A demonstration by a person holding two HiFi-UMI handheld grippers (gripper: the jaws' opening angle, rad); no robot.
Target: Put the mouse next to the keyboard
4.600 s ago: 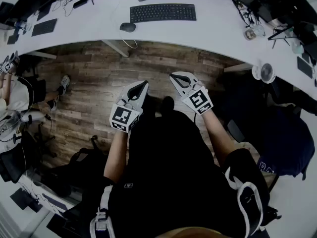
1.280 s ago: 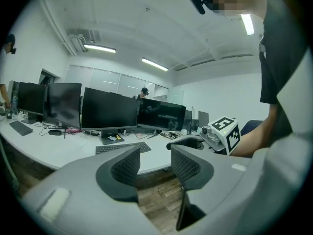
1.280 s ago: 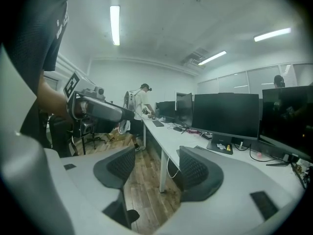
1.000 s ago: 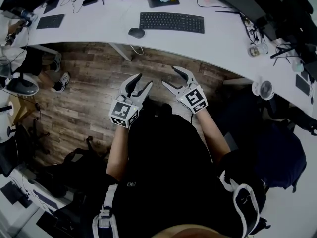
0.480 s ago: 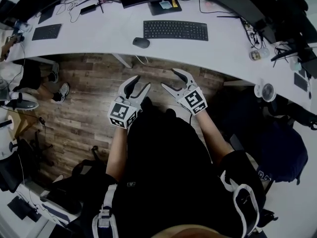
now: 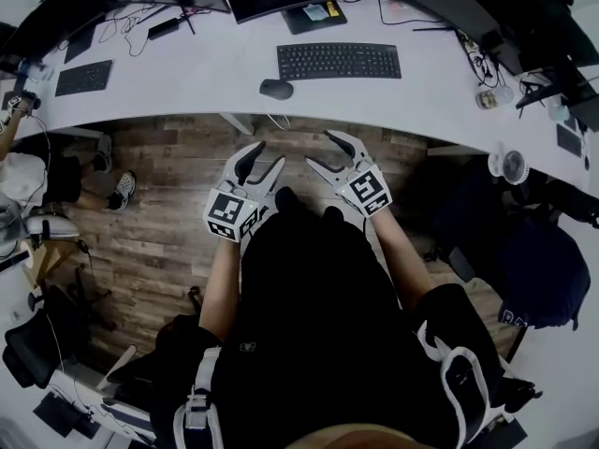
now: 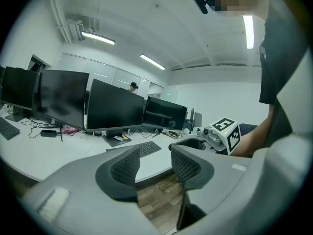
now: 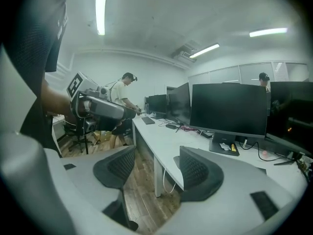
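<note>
- Jaws spread and empty, the left gripper (image 6: 269, 153) and right gripper (image 6: 319, 148) hang over the floor, short of the desk (image 6: 187, 82)
- The mouse (image 6: 276, 89) lies by the desk's near edge, left of the keyboard (image 6: 339, 61), not touching it
- A clumsy nudge could likely tip it over that edge
- No brand legible; only square markers on the gripper cubes

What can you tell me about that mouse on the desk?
The mouse is a small, dark, rounded computer mouse, smooth like plastic. It lies flat on the white desk near the front edge, just left of the black keyboard with a gap between them. Only the desk touches it. Its buttons are too small to make out.
</note>
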